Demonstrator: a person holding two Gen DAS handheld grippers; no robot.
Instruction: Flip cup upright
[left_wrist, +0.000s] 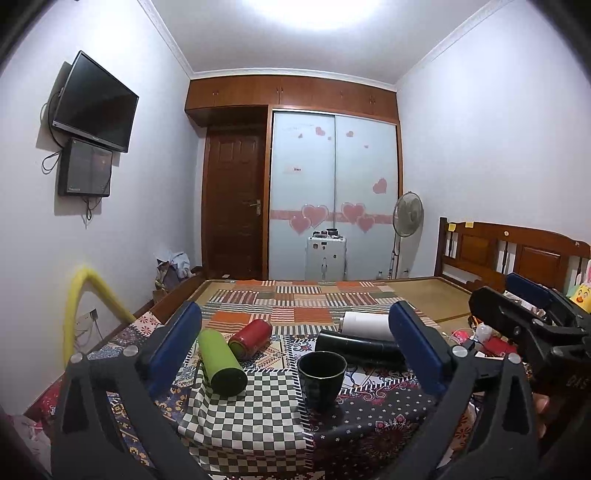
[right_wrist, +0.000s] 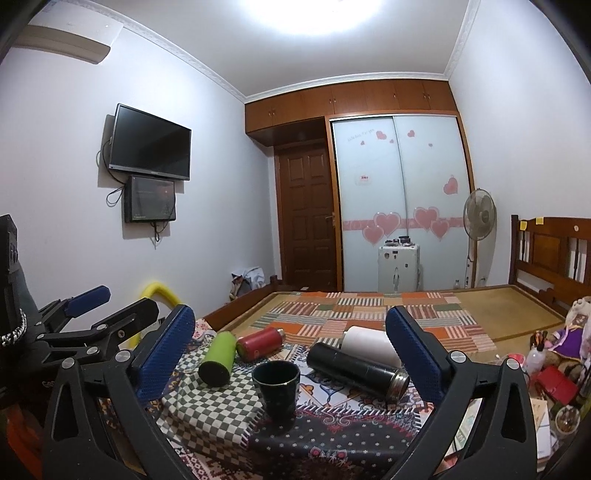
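Observation:
A dark cup (left_wrist: 321, 378) stands upright, mouth up, on the patchwork cloth on the bed; it also shows in the right wrist view (right_wrist: 277, 386). My left gripper (left_wrist: 295, 350) is open and empty, its blue pads either side of the cup and short of it. My right gripper (right_wrist: 290, 350) is open and empty too, held back from the cup. The right gripper shows at the right edge of the left wrist view (left_wrist: 524, 306), and the left gripper at the left edge of the right wrist view (right_wrist: 88, 306).
Four bottles lie on their sides behind the cup: green (left_wrist: 221, 363), red (left_wrist: 251, 338), black (left_wrist: 360, 349) and white (left_wrist: 367, 325). A yellow padded rail (left_wrist: 79, 295) stands at the bed's left edge. Clutter and toys (right_wrist: 554, 365) lie at right. A wooden headboard (left_wrist: 517, 254) stands far right.

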